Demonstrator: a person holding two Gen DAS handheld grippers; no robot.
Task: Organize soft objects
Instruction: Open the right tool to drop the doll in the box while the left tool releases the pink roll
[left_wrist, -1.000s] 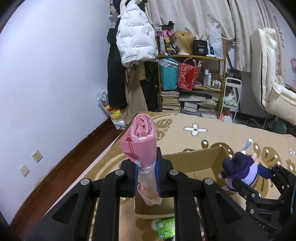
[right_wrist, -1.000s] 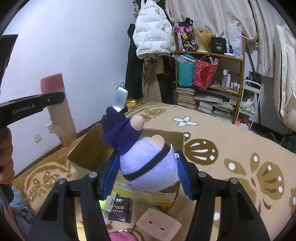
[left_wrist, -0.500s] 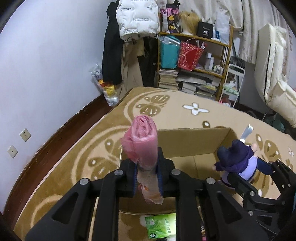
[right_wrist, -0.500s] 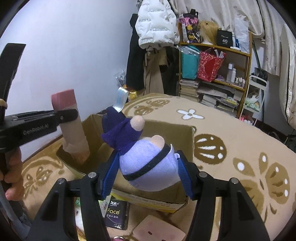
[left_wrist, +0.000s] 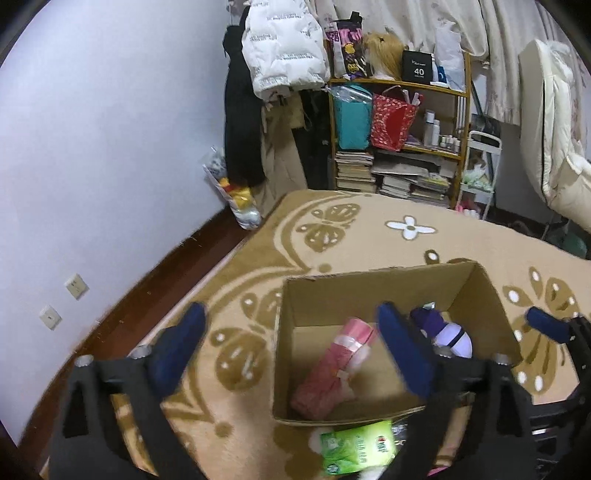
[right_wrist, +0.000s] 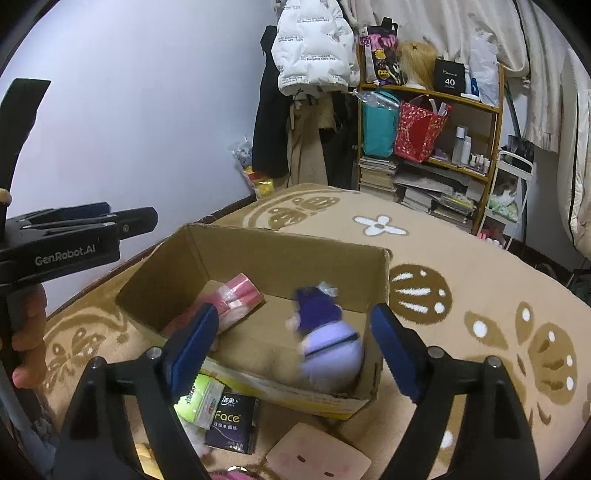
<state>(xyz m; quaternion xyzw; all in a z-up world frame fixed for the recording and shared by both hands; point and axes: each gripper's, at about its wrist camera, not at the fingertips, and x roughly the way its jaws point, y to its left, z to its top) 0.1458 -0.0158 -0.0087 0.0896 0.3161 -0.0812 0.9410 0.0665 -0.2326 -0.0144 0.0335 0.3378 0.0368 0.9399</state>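
Plush doll (right_wrist: 328, 347) blurred, pink roll (left_wrist: 332, 369) part-hidden in box (left_wrist: 369, 291).

The left gripper (left_wrist: 291, 347) hangs with its jaws spread wide, the blue pads (left_wrist: 181, 345) far apart and nothing between them. The right gripper (right_wrist: 291, 349) is likewise splayed, its blue pads (right_wrist: 393, 350) well apart and gripping nothing. In the right wrist view the left gripper shows side-on at the left edge, with the person's left hand (right_wrist: 27, 332) wrapped around its handle, fingers curled.
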